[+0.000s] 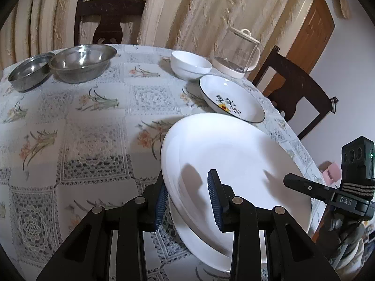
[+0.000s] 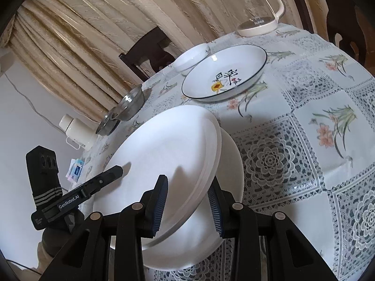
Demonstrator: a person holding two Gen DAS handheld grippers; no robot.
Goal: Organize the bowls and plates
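Two tools hold one white plate from opposite sides: the left tool has its ribbed blue pads over the plate's left rim, one above and one below, and the right tool pinches the opposite rim the same way. The plate sits tilted just above a second white plate lying on the surface; whether the two touch I cannot tell.

My reading is that the upper plate is being stacked on the lower one. To do this well, level it first, centre it over the plate below, bring both sides down together, and loosen the pads only once the rims are seated, so nothing slides or chips.

Beyond the stack lie a patterned dish with a dark rim, a small white bowl just behind it, and two steel bowls side by side at the far left, well apart from the plates.

A floral and lace-print cloth covers the surface. A glass kettle stands at the far edge, dark wooden chairs ring the surface, cream curtains hang behind, and a wooden door shows at right.
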